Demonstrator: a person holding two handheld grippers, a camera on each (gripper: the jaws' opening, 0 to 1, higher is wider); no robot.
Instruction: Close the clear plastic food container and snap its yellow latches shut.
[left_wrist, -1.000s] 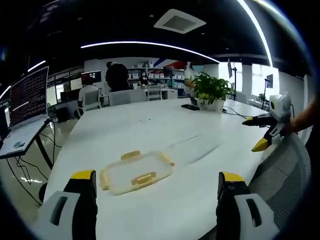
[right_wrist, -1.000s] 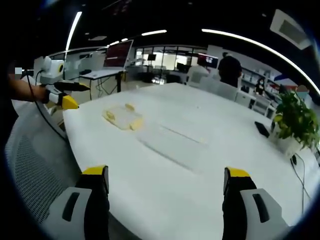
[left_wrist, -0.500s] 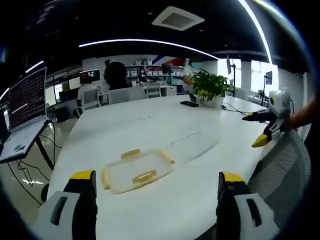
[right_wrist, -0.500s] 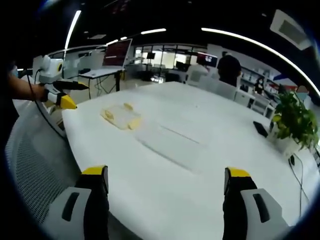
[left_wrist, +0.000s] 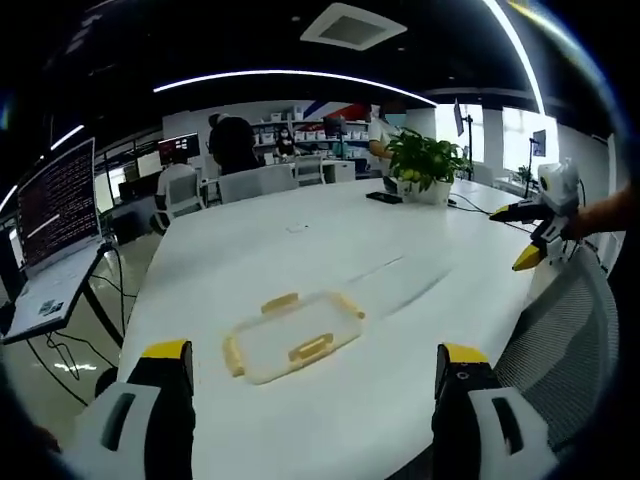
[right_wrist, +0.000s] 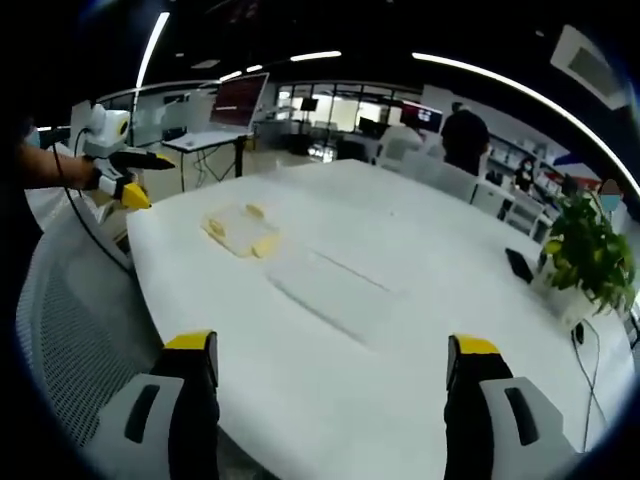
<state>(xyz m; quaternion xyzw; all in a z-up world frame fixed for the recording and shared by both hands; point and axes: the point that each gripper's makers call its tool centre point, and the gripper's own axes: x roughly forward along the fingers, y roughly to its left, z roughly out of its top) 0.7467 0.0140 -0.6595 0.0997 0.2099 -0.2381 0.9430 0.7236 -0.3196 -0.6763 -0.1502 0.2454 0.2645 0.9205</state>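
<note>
A clear plastic food container (left_wrist: 291, 337) with yellow latches lies flat on the white table (left_wrist: 300, 250), its lid on it. My left gripper (left_wrist: 310, 375) hovers open just short of it, nothing between its jaws. In the right gripper view the same container (right_wrist: 240, 231) sits far off at the table's left side. My right gripper (right_wrist: 335, 365) is open over the table's near edge, holding nothing. The right gripper (left_wrist: 530, 240) appears at the far right of the left gripper view; the left gripper (right_wrist: 125, 180) appears at the left of the right gripper view.
A potted plant (left_wrist: 425, 170) and a dark phone (left_wrist: 380, 198) stand at the table's far end. Mesh chair backs (left_wrist: 570, 340) sit by the near edge. A laptop desk (left_wrist: 55, 250) stands to the left. People (left_wrist: 232, 148) and chairs are beyond the table.
Both views have shifted slightly as the hands moved. In the left gripper view the container now sits a little lower and more to the right. Both grippers stay open.
</note>
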